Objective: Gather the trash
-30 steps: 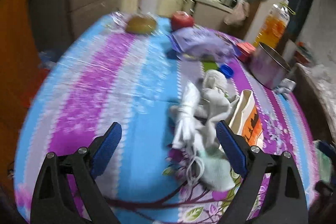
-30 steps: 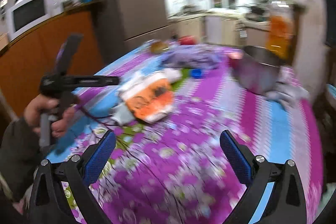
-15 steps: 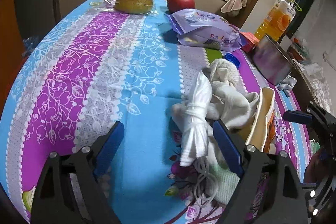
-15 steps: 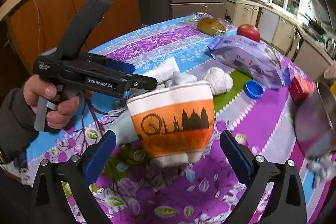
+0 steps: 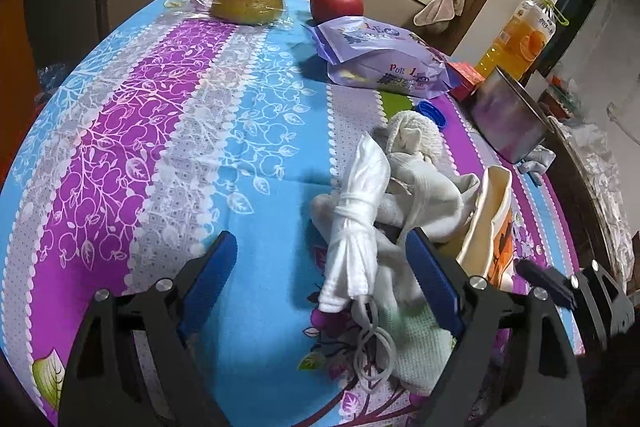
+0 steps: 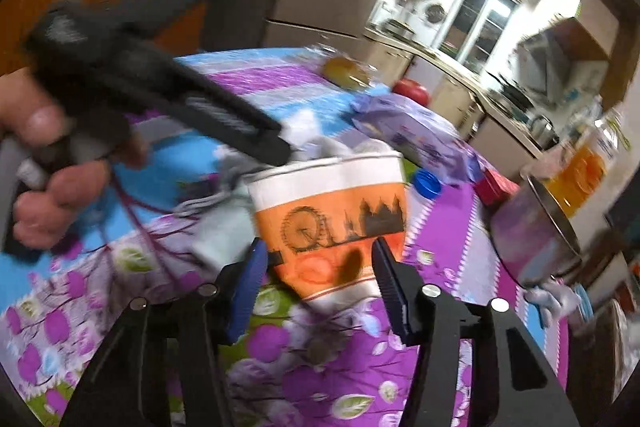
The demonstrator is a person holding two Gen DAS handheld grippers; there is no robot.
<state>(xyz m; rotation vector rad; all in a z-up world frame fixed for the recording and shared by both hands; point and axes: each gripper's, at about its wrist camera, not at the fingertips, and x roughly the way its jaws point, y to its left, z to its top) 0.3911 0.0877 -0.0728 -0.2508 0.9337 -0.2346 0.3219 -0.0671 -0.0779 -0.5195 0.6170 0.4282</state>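
Paper cup (image 6: 332, 223) on its side on the flowery tablecloth (image 5: 168, 131), beside a heap of white cloths (image 5: 384, 211).
Right gripper (image 6: 320, 275) jaws just been closing around its base, contact unclear; left gripper (image 5: 320, 283) gapes wide over the cloths.

Left gripper (image 5: 318, 275): your jaws stand wide, tilted down over the paper cup's (image 6: 332, 211) left side. Right gripper (image 6: 316, 279): jaws have just been closing, flanking the cup's base, contact unclear. Left hand (image 6: 48, 163): fingers wrapped round the handle.

An orange-and-white paper cup (image 6: 332, 211) lies tipped beside crumpled white rags (image 5: 372, 211).
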